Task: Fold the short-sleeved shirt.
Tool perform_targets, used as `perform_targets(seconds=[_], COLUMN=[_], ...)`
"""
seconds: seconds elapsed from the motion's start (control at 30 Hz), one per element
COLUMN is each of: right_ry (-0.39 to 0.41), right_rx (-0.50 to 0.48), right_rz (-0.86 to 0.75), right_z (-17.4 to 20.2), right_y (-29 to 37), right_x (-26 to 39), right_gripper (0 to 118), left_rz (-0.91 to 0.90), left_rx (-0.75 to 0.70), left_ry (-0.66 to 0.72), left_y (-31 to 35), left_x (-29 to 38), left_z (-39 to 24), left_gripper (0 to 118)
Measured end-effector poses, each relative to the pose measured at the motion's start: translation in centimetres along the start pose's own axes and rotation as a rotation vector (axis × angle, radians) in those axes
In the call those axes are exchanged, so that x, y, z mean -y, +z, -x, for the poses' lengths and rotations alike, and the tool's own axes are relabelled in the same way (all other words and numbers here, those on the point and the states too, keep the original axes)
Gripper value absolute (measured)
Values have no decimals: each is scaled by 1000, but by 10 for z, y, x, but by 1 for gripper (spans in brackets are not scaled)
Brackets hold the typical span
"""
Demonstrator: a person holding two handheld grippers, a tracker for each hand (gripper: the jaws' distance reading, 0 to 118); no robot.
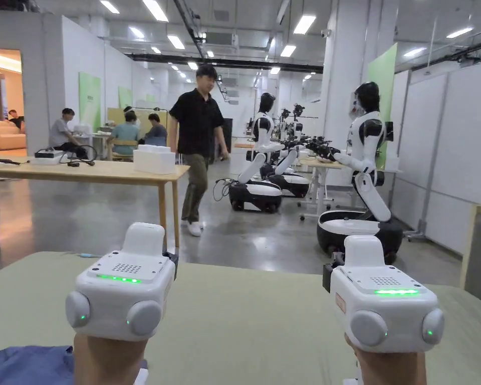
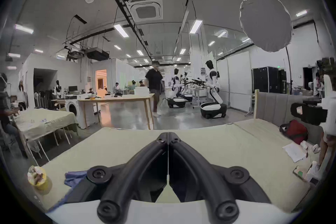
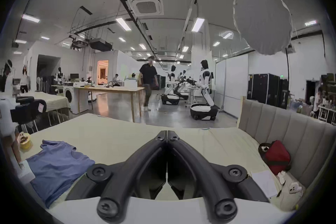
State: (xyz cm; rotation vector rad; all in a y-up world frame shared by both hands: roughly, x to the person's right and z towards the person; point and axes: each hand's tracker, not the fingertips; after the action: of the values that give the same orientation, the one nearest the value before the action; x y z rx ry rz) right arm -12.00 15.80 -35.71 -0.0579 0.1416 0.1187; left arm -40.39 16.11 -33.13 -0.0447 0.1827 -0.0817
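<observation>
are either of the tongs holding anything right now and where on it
Nothing. The left tongs and right tongs are shut on air above the bed; the shirt lies loose.

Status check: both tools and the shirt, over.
Left tool shut, empty. Right tool shut, empty. Blue shirt lying on the bed, untouched. Nothing blocking it.
</observation>
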Motion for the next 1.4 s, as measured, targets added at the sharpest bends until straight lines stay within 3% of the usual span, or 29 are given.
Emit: perform_targets(seconds=[0.17,0.27,0.3,0.4,0.6,0.63,0.67,0.7,0.73,0.8,0.9,1.0,1.03,1.07,1.1,1.13,1.3,1.4], right_ry=[90,85,75,-8,-24,-19,-9,1,7,20,23,36,45,49,49,49,-14,-32], right_rx=[-228,-394,-409,-495,-521,-523,-517,-512,-505,-487,-456,-409,-398,-389,-382,-377,-352,-330], right_rz=[-20,-49,-55,6,47,47,51,63,75,92,131,162,177,196,214,218,235,226], right_z=[106,162,180,201,213,210,208,205,201,192,178,161,159,154,149,144,125,104], right_y=[0,19,24,26,2,7,5,1,-3,-7,-26,-35,-39,-41,-43,-44,-42,-35], right_x=[1,5,8,15,45,43,46,51,56,64,83,99,105,109,113,116,117,111], right_gripper=[1,1,1,1,1,1,1,1,1,1,1,1,1,1,1,1,1,1], left_rz=[48,163,230,401,665,673,691,740,662,781,794,835,876,905,893,844,838,781], left_rx=[-158,-254,-289,-287,-158,-154,-162,-153,-140,-154,-132,-91,-91,-78,-74,-105,-74,2], left_ry=[24,78,77,121,219,224,211,203,156,164,175,154,128,119,114,90,86,229], left_y=[35,50,52,55,-6,-16,-30,-46,-53,-113,-169,-169,-174,-179,-179,-174,-150,-164], left_x=[14,35,45,77,148,159,170,185,193,235,281,295,304,313,315,309,284,260], left_z=[85,145,163,213,249,251,241,240,238,222,210,193,191,193,193,194,189,182], left_gripper=[0,0,0,0,0,18,77,118,117,118,117,108,90,49,31,4,1,1])
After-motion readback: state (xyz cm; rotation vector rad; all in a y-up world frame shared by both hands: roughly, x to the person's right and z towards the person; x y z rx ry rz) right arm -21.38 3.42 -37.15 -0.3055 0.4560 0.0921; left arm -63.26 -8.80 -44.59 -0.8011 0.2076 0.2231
